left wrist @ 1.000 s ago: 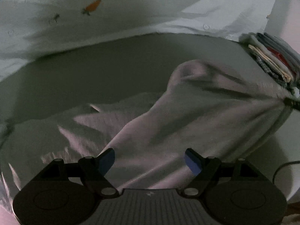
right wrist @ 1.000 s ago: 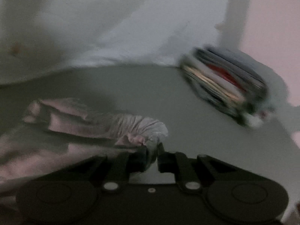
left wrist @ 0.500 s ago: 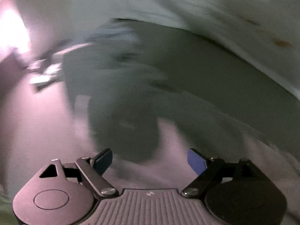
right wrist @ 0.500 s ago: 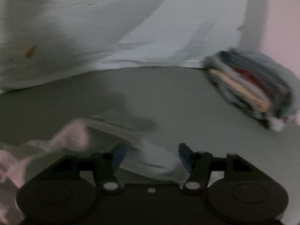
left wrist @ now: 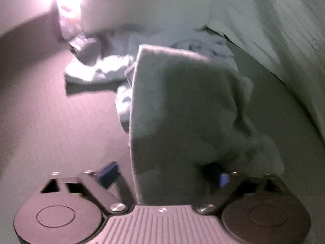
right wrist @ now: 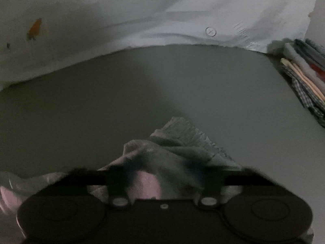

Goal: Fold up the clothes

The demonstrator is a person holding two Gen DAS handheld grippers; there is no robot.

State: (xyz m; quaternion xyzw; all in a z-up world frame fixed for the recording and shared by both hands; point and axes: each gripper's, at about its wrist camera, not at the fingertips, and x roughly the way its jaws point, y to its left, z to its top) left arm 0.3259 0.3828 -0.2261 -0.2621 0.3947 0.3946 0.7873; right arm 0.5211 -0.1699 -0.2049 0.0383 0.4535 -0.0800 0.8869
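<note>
A pale grey-white cloth (left wrist: 182,101) rises in a draped fold from between the fingers of my left gripper (left wrist: 165,177). Its jaws are closing. The right blue pad lies against the fabric, while the left pad (left wrist: 107,173) stands a little clear of the cloth's edge. In the right wrist view a bunched corner of the cloth (right wrist: 178,142), with a ribbed hem and a pink fold, lies on the grey surface (right wrist: 121,91). My right gripper (right wrist: 162,177) is blurred. Its fingers stand either side of that bunch, and its jaws are closing.
A heap of crumpled light clothes (left wrist: 101,67) lies beyond the held cloth, under a bright glare. A stack of folded clothes (right wrist: 304,77) sits at the right edge. A white sheet with small carrot prints (right wrist: 142,10) borders the far side.
The left view swung away from the spread cloth toward the crumpled heap, and its jaws narrowed around a fold. The right gripper let go of the cloth's edge, opened and moved onto a bunch.
</note>
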